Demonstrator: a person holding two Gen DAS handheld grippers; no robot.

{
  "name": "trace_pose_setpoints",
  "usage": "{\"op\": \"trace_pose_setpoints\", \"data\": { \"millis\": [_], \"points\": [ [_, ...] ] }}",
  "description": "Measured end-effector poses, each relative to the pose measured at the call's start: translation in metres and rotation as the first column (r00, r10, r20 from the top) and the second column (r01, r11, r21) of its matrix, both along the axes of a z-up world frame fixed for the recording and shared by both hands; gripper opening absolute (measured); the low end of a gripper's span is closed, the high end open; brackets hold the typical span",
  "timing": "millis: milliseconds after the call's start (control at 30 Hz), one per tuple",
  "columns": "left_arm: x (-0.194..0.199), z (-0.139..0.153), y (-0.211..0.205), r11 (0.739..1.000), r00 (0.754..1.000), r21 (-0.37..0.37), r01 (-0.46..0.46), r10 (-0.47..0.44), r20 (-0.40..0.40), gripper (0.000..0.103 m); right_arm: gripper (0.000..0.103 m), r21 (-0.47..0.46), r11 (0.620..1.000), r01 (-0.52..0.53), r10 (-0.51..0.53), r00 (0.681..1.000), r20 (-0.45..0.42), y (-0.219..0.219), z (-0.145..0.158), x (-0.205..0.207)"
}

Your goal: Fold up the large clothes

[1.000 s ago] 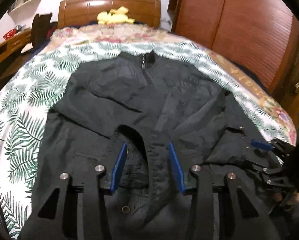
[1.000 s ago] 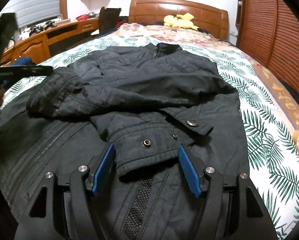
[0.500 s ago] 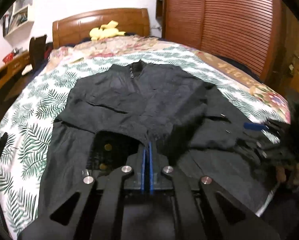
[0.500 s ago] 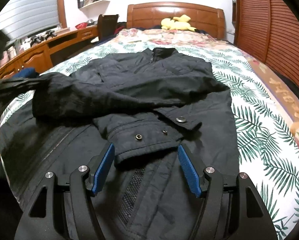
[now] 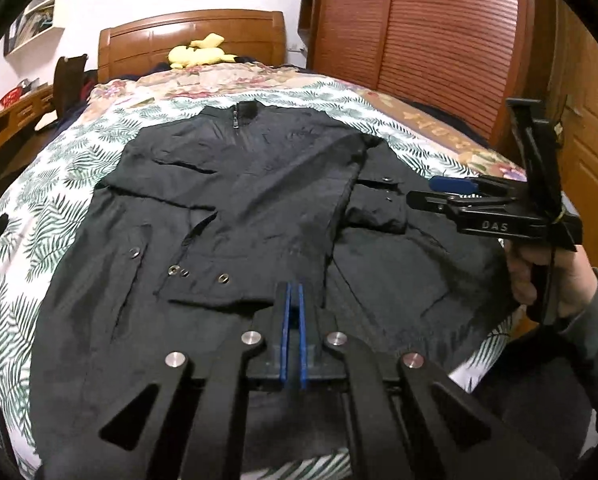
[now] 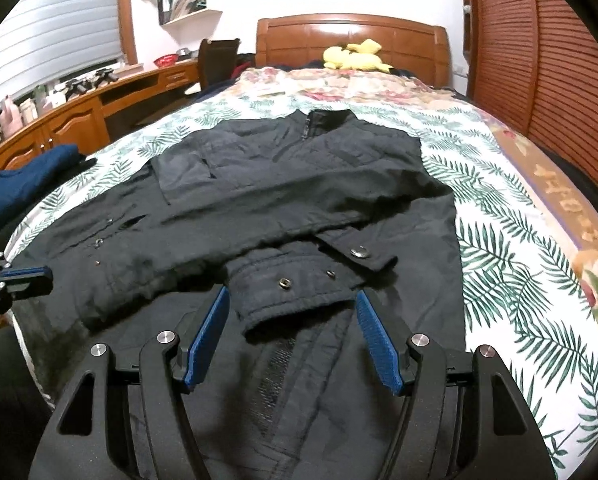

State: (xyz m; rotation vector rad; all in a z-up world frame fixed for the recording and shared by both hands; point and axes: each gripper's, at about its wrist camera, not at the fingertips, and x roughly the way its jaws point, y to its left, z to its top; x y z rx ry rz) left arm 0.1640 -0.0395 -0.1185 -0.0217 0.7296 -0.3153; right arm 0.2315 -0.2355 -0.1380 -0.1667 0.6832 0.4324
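**Black jacket lies on the bed with both sleeves folded in**

Your black jacket (image 5: 235, 208) lies flat on the bed (image 5: 51, 216), on the sheet with green leaves. Its collar (image 6: 325, 120) and zipper point to the far end, toward the wooden headboard (image 6: 351, 36). A yellow soft toy (image 6: 355, 58) sits up there by the headboard.

Both sleeves are folded over the front of the jacket. One sleeve (image 6: 259, 208) lies across the body from the right side to the left. The other sleeve ends in a cuff (image 6: 299, 288) with metal snaps, near the bottom of the jacket.

Your left gripper (image 5: 293, 300) has its jaws shut tight. The two blue pads (image 5: 285, 336) press together. It sits right at the near edge of the left sleeve's cuff (image 5: 215, 280), but you cannot tell if any cloth is pinched between the pads.

Your right gripper (image 6: 293, 312) has its jaws open wide. The snap cuff sits between the blue pads (image 6: 207, 336), but the pads do not press on it. In the left camera you see this gripper from the side, over the right part of the jacket, held by your hand (image 5: 547, 276) in a grey sleeve.

A folded dark blue cloth (image 6: 19, 184) lies at the left edge of the bed. A wooden desk (image 6: 99, 112) stands farther left, and a brown slatted wardrobe (image 6: 547, 60) is on the right.
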Motion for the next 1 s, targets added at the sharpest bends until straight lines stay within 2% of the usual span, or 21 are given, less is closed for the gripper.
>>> {"op": "trace_pose_setpoints", "data": {
  "millis": [333, 467, 733, 867, 1000],
  "points": [
    [-0.024, 0.002, 0.051, 0.993, 0.992, 0.042, -0.114, 0.112, 0.051, 0.011, 0.067, 0.027, 0.995, -0.095, 0.095, 0.995, -0.008, 0.048, 0.004, -0.001],
    [-0.033, 0.000, 0.073, 0.989, 0.988, 0.021, -0.147, 0.146, 0.055, 0.017, 0.067, 0.031, 0.991, -0.133, 0.133, 0.991, -0.013, 0.073, 0.000, -0.001],
    [-0.036, -0.002, 0.100, 0.979, 0.978, 0.017, -0.201, 0.200, 0.056, 0.020, 0.067, 0.014, 0.981, -0.193, 0.194, 0.980, -0.042, 0.115, -0.014, 0.004],
    [-0.035, -0.004, 0.114, 0.974, 0.972, 0.014, -0.228, 0.227, 0.055, 0.022, 0.067, -0.008, 0.973, -0.230, 0.229, 0.970, -0.087, 0.131, -0.025, 0.005],
    [-0.036, -0.008, 0.126, 0.969, 0.968, 0.017, -0.246, 0.245, 0.048, 0.026, 0.063, -0.038, 0.950, -0.309, 0.296, 0.933, -0.205, 0.148, -0.047, 0.001]
  ]
}}
